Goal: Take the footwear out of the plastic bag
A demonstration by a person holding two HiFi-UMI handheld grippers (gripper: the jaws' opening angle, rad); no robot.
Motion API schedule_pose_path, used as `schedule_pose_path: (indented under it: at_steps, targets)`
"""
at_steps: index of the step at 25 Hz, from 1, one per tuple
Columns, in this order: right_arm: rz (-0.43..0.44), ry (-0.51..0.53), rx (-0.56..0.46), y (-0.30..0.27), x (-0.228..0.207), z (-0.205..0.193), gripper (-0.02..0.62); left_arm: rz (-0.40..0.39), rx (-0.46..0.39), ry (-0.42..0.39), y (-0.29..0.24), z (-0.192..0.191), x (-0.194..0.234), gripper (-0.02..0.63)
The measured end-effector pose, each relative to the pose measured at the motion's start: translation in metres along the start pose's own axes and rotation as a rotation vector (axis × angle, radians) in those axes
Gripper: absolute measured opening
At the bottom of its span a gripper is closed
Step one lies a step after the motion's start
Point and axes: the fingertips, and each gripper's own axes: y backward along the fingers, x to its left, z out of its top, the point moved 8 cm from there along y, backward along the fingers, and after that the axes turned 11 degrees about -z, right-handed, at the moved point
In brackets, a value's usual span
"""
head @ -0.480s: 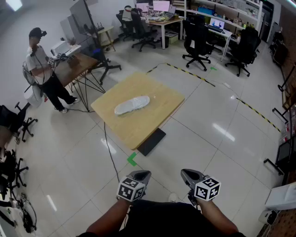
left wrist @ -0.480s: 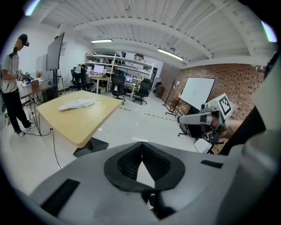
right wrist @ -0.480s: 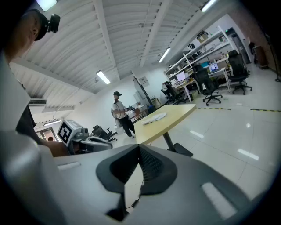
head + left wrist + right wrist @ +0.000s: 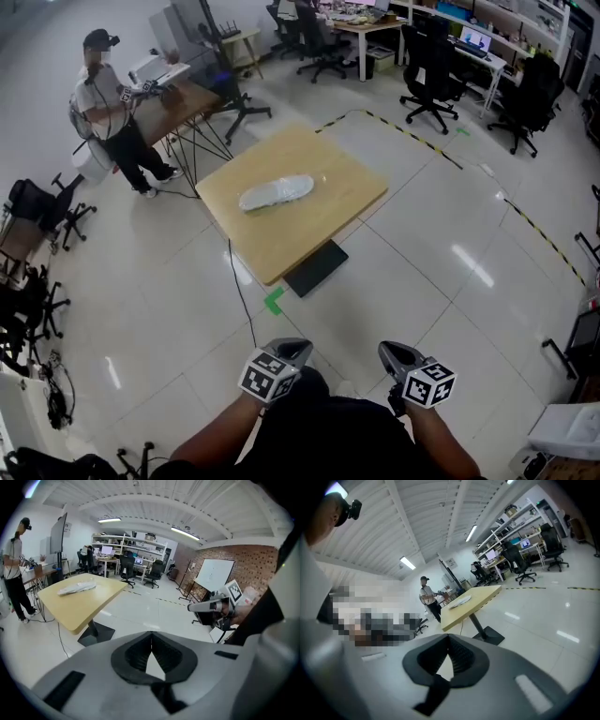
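A clear plastic bag with white footwear inside (image 4: 275, 193) lies flat on a yellow wooden table (image 4: 319, 225) some way ahead of me; the bag (image 4: 76, 588) and the bag (image 4: 460, 601) also show small in both gripper views. My left gripper (image 4: 292, 350) and right gripper (image 4: 392, 355) are held close to my body over the floor, far short of the table. Both are shut with nothing between the jaws. The right gripper (image 4: 202, 606) shows at the right of the left gripper view.
A person (image 4: 117, 117) stands at a brown desk (image 4: 178, 101) beyond the table's far left. A black cable (image 4: 239, 291) runs over the white floor from the table base (image 4: 316, 267), near a green tape mark (image 4: 273, 301). Office chairs (image 4: 433, 70) stand at the back.
The table and bag sit a little lower and further right in the head view, and the grippers a little lower; the view has shifted. Both grippers stay shut.
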Motion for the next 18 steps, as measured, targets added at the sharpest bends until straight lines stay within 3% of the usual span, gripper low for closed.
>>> schedule_pose_path:
  at_steps: [5,10,15,18]
  targets:
    - [0.044,0.018,0.031,-0.033,-0.007,0.011,0.003,0.067,-0.012,0.047,-0.005,0.002,0.033,0.008]
    - [0.035,0.032,0.069,-0.076,-0.019,0.038,0.003,0.044,-0.031,0.086,-0.03,0.024,0.075,0.008]
    - [0.022,0.048,0.122,-0.143,-0.029,0.092,0.003,0.026,-0.05,0.062,-0.051,0.072,0.14,0.008]
    - [0.028,0.127,0.19,-0.187,-0.028,0.134,0.003,-0.007,-0.057,0.065,-0.067,0.099,0.174,0.008]
